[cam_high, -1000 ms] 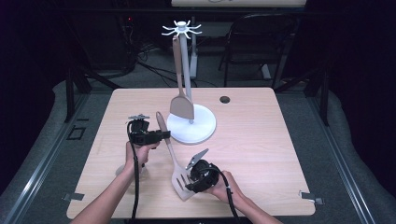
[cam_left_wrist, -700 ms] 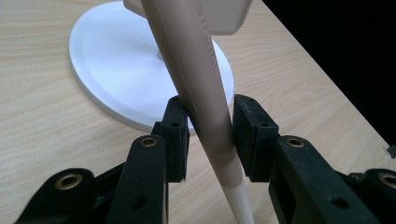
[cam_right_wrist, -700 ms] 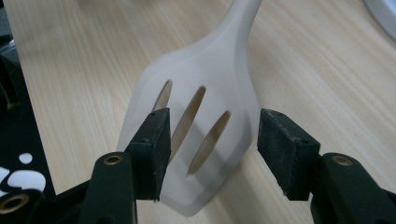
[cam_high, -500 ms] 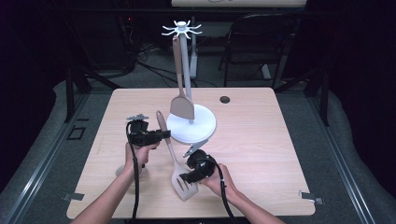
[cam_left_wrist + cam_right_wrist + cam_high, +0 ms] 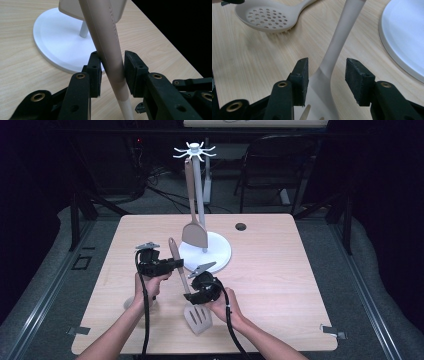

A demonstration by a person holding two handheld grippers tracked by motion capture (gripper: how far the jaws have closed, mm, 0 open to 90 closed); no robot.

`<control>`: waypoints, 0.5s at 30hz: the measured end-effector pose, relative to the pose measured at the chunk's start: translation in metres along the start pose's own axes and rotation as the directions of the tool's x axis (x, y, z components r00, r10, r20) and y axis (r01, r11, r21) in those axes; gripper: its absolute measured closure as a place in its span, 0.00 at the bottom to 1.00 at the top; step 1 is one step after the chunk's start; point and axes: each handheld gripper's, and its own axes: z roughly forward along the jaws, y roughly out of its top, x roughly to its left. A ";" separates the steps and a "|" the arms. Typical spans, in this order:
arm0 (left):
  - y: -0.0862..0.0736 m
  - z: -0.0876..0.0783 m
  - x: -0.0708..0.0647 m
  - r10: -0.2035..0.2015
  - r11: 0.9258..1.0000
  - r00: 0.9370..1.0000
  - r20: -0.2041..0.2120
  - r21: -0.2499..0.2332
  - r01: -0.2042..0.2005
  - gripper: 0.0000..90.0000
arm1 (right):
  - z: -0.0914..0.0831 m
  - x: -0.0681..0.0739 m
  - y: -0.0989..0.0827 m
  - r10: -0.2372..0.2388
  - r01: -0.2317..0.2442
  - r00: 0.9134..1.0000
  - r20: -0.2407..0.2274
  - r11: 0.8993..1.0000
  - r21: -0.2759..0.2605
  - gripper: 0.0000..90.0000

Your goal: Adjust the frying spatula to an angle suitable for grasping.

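Wooden surface (image 5: 280, 285) bearing a white utensil stand (image 5: 202, 200): a round base (image 5: 217, 252), an upright pole and a spoked hanger at the top, from which a beige turner (image 5: 192, 215) hangs with its blade just above the base. A slotted spatula (image 5: 187, 290) lies in front of the base, its slotted blade (image 5: 198, 317) nearest the person and its handle (image 5: 107, 42) slanting up and away toward the stand. In the right gripper view a perforated skimmer spoon (image 5: 269, 16) rests flat on the wood beyond the spatula. The left gripper (image 5: 175, 265), seen at the left of the high view, is clenched on the upper handle, both pads pressing its sides in the left gripper view. The right gripper (image 5: 327, 75) straddles the spatula's neck just above the blade; its jaws have just been closing, yet a gap shows on either side and neither pad touches. A small dark round grommet (image 5: 241, 226) sits in the surface behind the stand.
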 end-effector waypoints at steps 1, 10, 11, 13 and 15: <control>0.000 0.000 -0.001 0.004 1.000 1.000 0.001 -0.002 -0.004 0.76 | 0.001 0.000 0.000 0.004 -0.004 1.000 -0.001 1.000 -0.004 0.62; 0.001 -0.001 -0.007 0.012 1.000 1.000 0.025 -0.019 -0.012 0.76 | 0.005 -0.007 -0.003 0.034 -0.034 0.999 -0.029 0.999 -0.005 0.78; 0.001 -0.001 -0.007 0.015 1.000 1.000 0.027 -0.018 -0.014 0.76 | 0.005 -0.007 -0.004 0.033 -0.034 0.999 -0.026 0.999 -0.011 0.78; 0.000 -0.002 -0.006 0.019 1.000 0.999 0.035 -0.018 -0.018 0.76 | 0.004 -0.008 -0.004 0.035 -0.036 0.999 -0.028 0.999 -0.013 0.80; 0.000 -0.001 -0.007 0.023 1.000 0.999 0.039 -0.017 -0.023 0.76 | 0.003 -0.009 -0.005 0.046 -0.046 0.998 -0.035 0.999 -0.018 0.80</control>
